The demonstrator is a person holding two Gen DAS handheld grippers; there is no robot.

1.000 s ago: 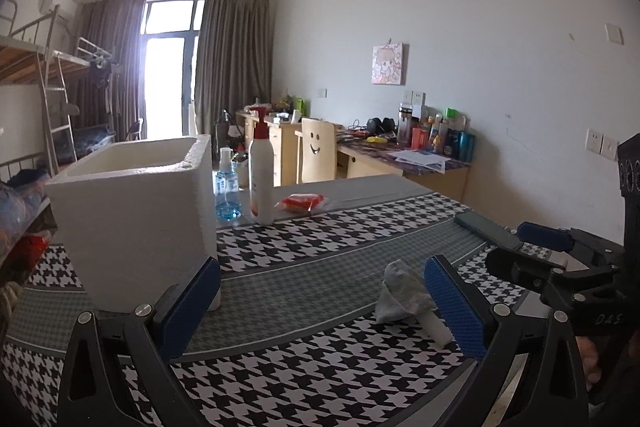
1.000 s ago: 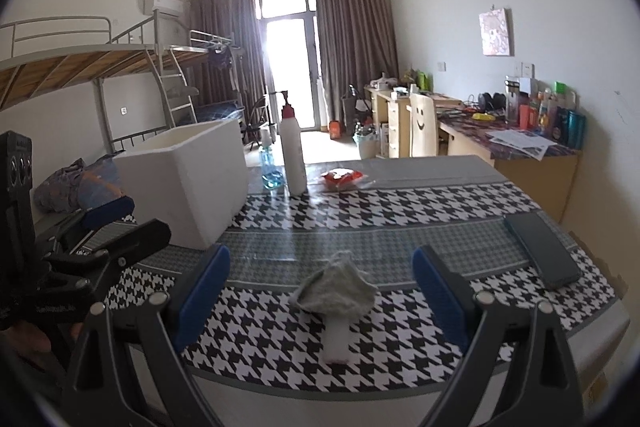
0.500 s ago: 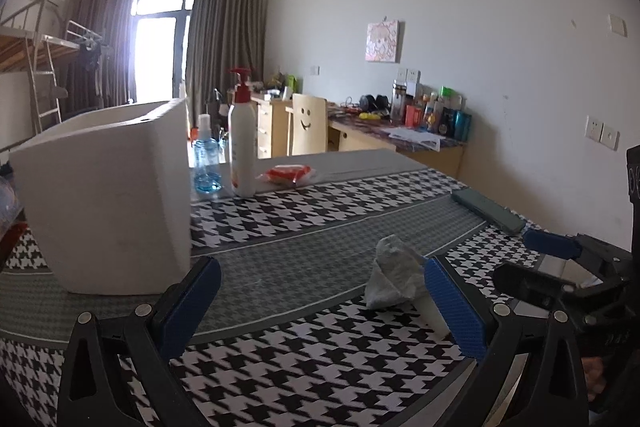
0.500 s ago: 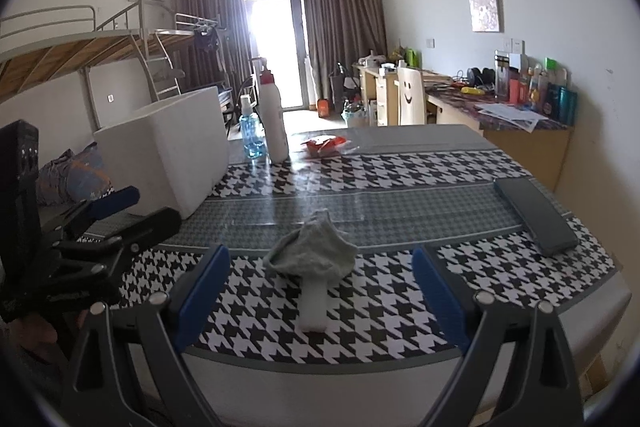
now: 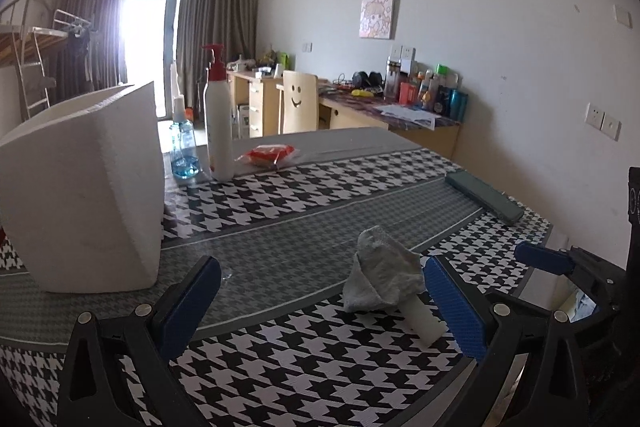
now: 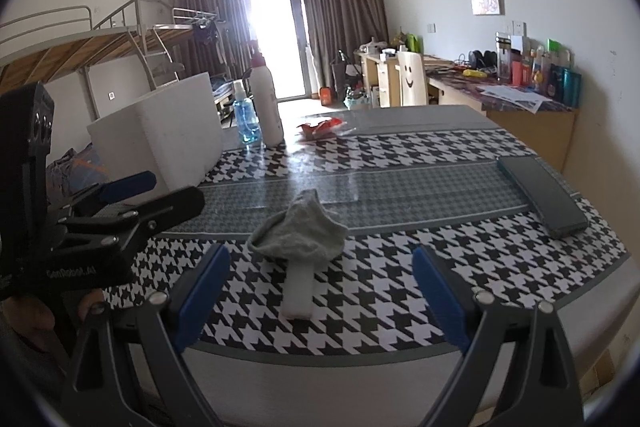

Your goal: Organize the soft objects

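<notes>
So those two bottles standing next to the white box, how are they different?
The white pump bottle is tall, opaque and slim, with a red pump head. The blue spray bottle is much shorter and see-through, showing blue liquid, with a pale top. The blue one stands nearer the white foam box; the white one stands nearer the red packet. Both stand upright, close together on the checked table, untouched by either gripper.

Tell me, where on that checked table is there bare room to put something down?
The grey band between the white box and the dark case, beyond the sock, lies bare. So does the checked strip between sock and case. It is crowded at the far left, where the bottles and red packet stand beside the box.
</notes>
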